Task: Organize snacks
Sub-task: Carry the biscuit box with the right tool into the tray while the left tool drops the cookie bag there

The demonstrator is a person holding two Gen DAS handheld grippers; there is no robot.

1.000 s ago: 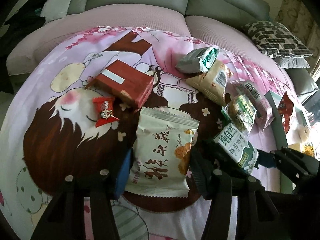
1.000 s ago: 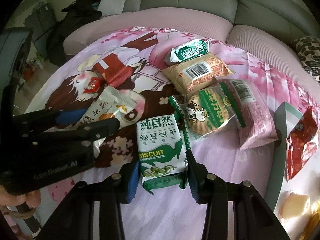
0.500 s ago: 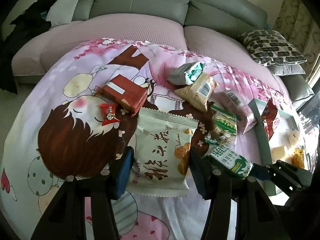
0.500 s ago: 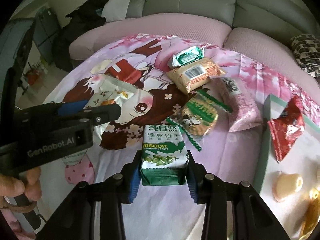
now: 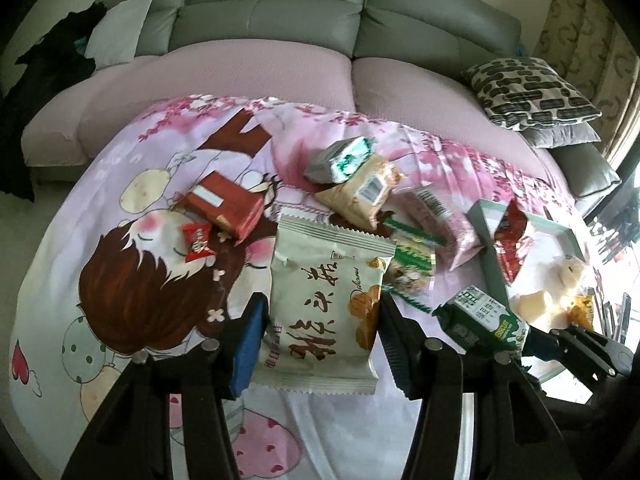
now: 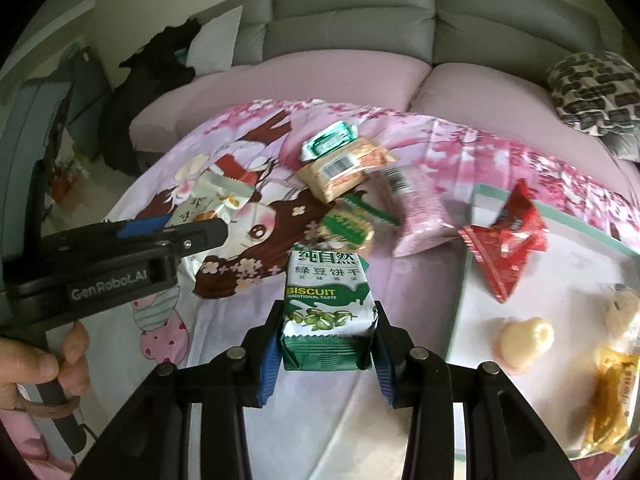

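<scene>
The right gripper (image 6: 326, 344) is clamped on a green-and-white biscuit pack (image 6: 329, 312), its blue pads pressing both sides of the pack's near end, the pack lifted clear of the cartoon-print cloth (image 6: 224, 320) below. The pack is small and pillow-shaped, with green Chinese lettering over the word BISCUIT and a picture of green beans. It hangs just left of the white tray (image 6: 472, 280).

The left gripper (image 5: 320, 340) stands about half open and grips a larger cream snack bag (image 5: 324, 308) with brown brush lettering and a zigzag top edge, one pad on each long side. A hand (image 6: 32, 364) wraps its handle at the near left of the right camera's view.

Five packets lie on the cloth farther off: one red box (image 5: 224, 204), one small red candy (image 5: 198, 242) just near it, one silver-green pack (image 5: 340, 160) resting on one tan pack with a barcode (image 5: 360, 196), one green-striped cookie pack (image 6: 348, 228) and one pink pack (image 6: 420, 216) to its right, leaning at the tray's edge.

In the tray: one red wrapper (image 6: 506, 236), one pale jelly cup (image 6: 524, 338), and one yellow-wrapped piece (image 6: 612, 396) at the near right. Behind everything runs a grey sofa (image 6: 352, 24) with pink seat covers.
</scene>
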